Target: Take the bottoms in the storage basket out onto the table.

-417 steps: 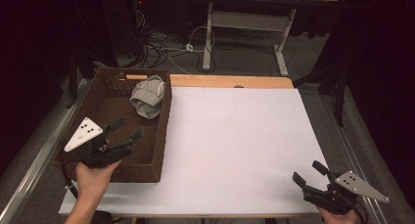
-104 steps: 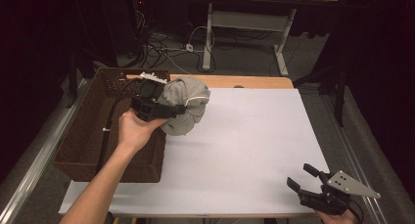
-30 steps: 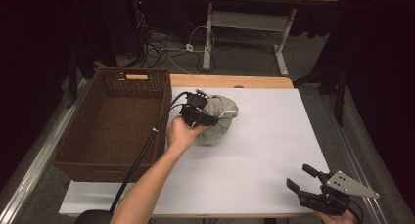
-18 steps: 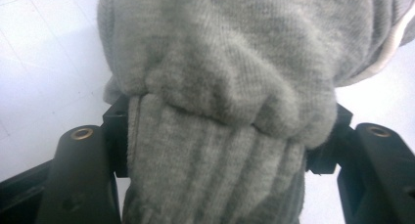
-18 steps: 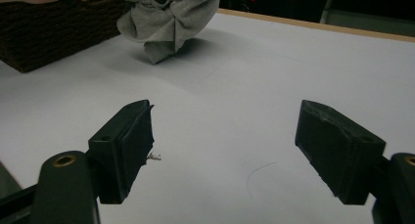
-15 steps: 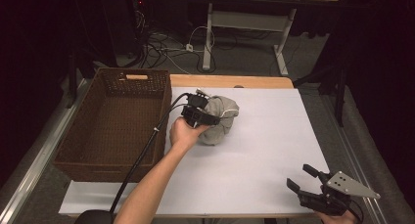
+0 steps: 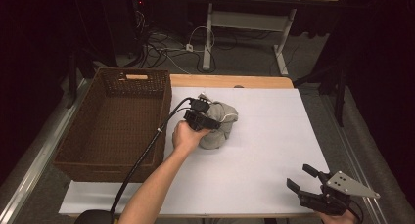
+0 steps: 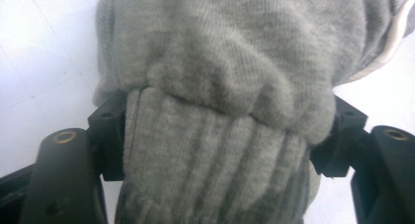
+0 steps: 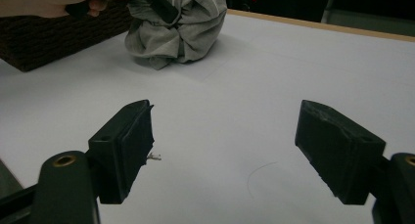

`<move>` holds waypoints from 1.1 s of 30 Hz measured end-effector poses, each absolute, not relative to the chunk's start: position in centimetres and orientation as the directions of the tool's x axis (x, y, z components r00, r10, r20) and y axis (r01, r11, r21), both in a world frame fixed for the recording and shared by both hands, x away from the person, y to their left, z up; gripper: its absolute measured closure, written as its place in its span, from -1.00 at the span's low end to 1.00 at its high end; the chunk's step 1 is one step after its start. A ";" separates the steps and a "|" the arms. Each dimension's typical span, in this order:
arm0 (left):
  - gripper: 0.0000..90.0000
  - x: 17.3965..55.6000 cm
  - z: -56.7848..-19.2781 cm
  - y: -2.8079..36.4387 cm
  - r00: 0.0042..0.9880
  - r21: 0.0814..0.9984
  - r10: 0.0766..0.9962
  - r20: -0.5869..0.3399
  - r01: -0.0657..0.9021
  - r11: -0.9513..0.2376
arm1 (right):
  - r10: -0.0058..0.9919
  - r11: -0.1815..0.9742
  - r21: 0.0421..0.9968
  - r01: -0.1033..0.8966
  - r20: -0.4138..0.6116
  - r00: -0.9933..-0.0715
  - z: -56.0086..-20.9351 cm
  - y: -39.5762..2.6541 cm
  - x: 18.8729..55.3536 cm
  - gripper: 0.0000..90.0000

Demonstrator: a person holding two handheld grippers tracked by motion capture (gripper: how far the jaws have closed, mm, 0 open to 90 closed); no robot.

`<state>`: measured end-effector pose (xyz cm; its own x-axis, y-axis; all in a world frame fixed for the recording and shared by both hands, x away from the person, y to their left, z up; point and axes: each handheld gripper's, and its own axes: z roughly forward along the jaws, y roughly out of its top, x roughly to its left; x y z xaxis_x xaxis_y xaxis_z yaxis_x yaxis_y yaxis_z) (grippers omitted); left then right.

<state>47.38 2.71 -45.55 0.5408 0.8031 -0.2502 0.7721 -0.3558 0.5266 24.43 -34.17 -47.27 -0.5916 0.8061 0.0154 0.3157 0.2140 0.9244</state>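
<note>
Soft ribbed grey knit garment, rough woven wicker basket, matt white tabletop.

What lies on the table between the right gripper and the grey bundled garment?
Nothing: in the right gripper view, bare white table surface runs from the open right gripper to the grey garment. The high view shows the same bare stretch.

The high view looks down from above over the whole table. The left gripper view presses close against the grey garment; the right gripper view sees it across the table.
</note>
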 end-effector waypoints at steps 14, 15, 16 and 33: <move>-0.58 47.0 -44.4 2.5 0.563 0.527 0.796 -0.220 0.756 -0.389 | 0.803 0.218 0.924 0.315 0.013 -0.596 -47.3 -34.1 24.4 -0.50; -0.59 46.9 -44.3 2.4 0.568 0.525 0.795 -0.211 0.752 -0.398 | 0.803 0.219 0.924 0.314 0.013 -0.596 -47.3 -34.1 24.4 -0.50; -0.60 46.9 -44.2 2.4 0.572 0.526 0.794 -0.207 0.749 -0.403 | 0.802 0.219 0.924 0.315 0.013 -0.597 -47.3 -34.1 24.4 -0.50; -0.81 47.5 -42.1 1.5 0.599 0.501 0.784 -0.162 0.735 -0.457 | 0.807 0.193 0.923 0.333 0.044 -0.589 -47.4 -34.2 24.8 -0.50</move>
